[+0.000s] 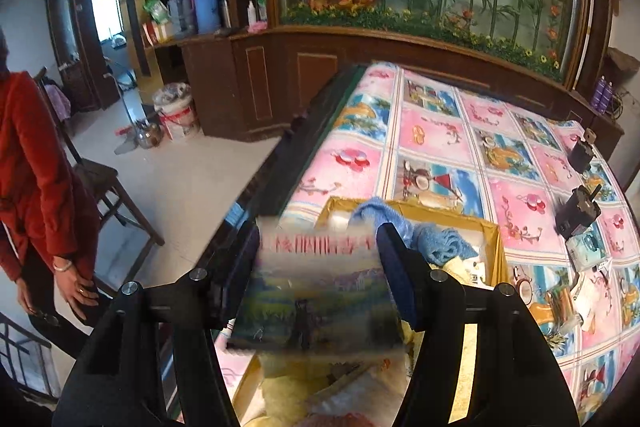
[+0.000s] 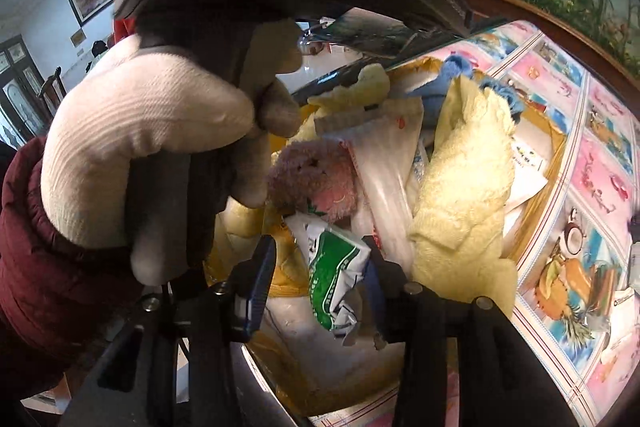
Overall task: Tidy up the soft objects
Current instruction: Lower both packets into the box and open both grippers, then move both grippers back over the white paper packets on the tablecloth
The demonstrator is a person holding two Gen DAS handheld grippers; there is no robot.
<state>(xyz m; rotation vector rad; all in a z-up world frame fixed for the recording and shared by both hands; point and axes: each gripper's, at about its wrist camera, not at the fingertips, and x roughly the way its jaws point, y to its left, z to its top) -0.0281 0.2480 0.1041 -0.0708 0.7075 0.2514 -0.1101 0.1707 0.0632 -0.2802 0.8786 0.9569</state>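
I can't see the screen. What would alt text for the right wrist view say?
A black claw grips a green-and-white packet above a yellow box crammed with a yellow towel, a blue cloth and a pink plush toy. A white-gloved hand holding another tool fills the left.

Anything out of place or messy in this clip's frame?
The box is a jumble: yellow towel, blue cloth, pink plush and plastic bags lie heaped and crumpled. The left gripper holds a flat picture card, which is not soft.
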